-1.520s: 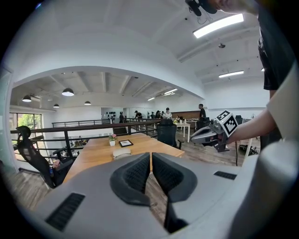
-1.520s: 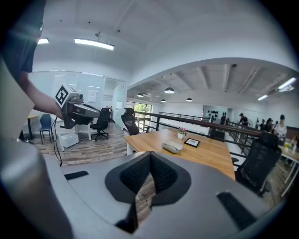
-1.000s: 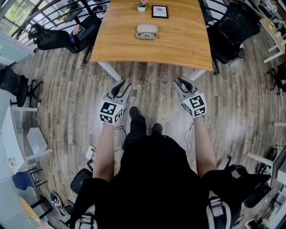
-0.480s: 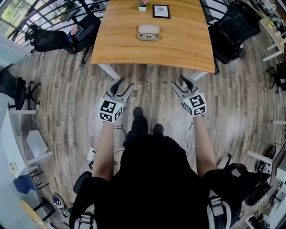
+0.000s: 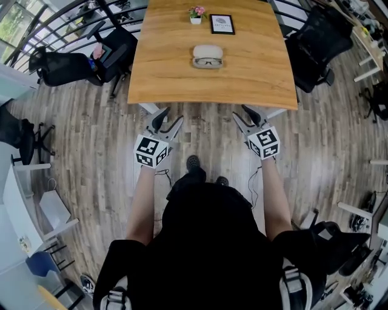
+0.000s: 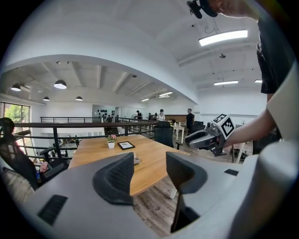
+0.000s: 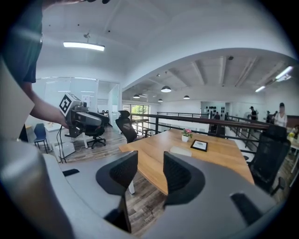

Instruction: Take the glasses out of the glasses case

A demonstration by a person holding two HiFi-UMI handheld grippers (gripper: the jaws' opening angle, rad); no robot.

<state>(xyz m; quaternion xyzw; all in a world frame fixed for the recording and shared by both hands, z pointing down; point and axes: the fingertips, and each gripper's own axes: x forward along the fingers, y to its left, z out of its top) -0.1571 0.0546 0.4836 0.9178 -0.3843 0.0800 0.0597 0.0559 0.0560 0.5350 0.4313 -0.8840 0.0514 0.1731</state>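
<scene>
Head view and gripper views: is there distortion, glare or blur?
Head view: fisheye bows the table; sharp, evenly lit. Left gripper view: dark rounded corners; the ceiling lamp is blown out. Right gripper view: the same corners, and a bright strip light.

I see a wooden desk [image 5: 170, 72] on a plank floor [image 5: 85, 145]. At its far end a small pot of pink flowers [image 5: 196, 13] stands just beside a framed card [image 5: 222, 23]. Black office chairs [image 5: 115, 45] flank it, and a black railing [image 6: 56, 124] runs behind.

Bright, even light from ceiling strips [image 6: 223, 37]; strong fisheye bending at edges, little blur.
</scene>
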